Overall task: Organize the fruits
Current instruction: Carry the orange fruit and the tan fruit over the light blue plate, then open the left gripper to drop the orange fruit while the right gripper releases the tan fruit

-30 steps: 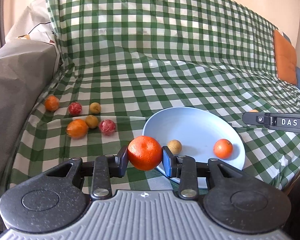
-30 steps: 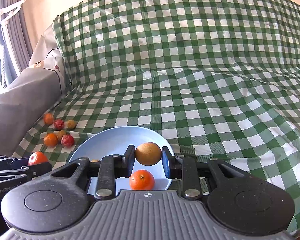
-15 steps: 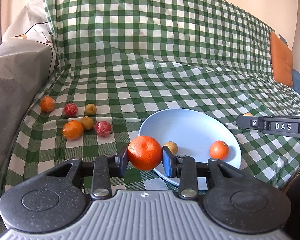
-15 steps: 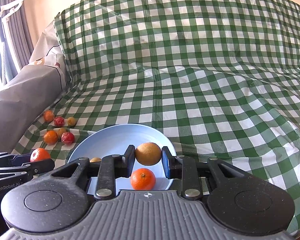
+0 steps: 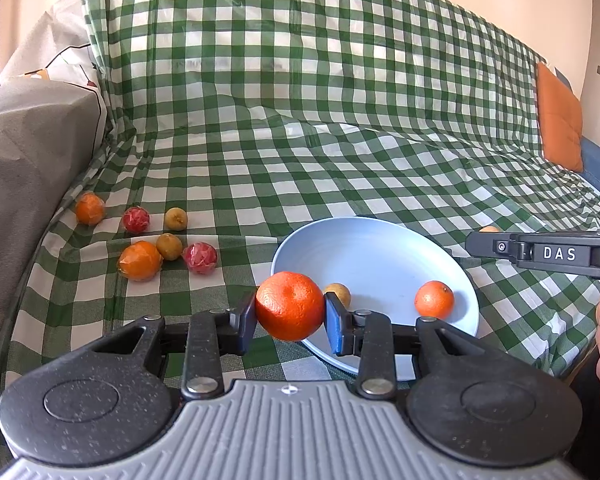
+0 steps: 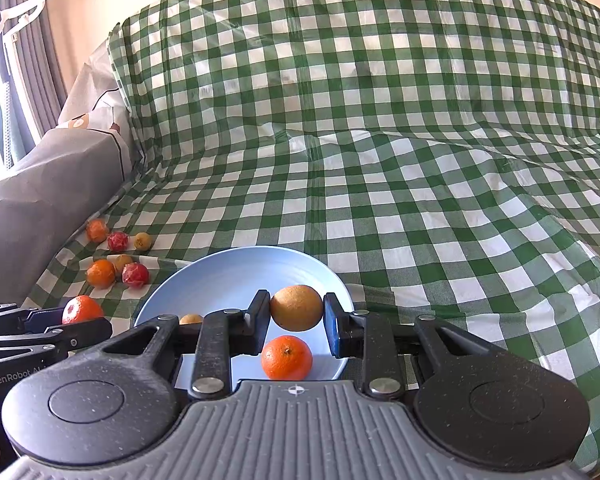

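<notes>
Loose fruit, six pieces, orange, red and yellow-brown: left of frame on the green checked cloth. Left gripper: closed on a large orange, lower centre, at the near-left rim of the light-blue bowl. Bowl contents: small brown fruit, small orange. Right gripper: clamped on a brown round fruit above the bowl.

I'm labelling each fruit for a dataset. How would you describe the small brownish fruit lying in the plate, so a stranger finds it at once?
Find the pale blue plate on the green checked cloth. Two fruits lie in it: the brownish fruit sits toward the left. It is smaller and duller than the bright orange beside it.
</notes>
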A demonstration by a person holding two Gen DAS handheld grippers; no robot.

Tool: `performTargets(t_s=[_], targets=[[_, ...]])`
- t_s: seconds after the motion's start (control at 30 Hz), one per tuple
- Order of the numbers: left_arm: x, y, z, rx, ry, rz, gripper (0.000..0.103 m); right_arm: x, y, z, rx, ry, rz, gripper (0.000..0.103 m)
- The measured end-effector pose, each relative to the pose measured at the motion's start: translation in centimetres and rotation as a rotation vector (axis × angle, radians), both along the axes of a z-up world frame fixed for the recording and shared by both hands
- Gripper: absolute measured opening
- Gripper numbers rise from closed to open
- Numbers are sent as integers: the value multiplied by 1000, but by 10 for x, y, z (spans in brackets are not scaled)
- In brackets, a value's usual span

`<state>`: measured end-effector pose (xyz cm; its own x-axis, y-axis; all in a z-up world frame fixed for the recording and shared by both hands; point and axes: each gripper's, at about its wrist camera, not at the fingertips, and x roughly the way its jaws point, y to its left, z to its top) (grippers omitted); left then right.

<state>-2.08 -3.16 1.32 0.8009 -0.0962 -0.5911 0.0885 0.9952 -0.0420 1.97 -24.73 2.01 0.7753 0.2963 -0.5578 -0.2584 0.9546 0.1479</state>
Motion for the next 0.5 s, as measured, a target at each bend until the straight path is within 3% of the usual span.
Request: performTargets(t_s=[0.5], targets=[[-1,-22,-6,-22,-16,-138,39,1,10,-7,-20,10,31,30]])
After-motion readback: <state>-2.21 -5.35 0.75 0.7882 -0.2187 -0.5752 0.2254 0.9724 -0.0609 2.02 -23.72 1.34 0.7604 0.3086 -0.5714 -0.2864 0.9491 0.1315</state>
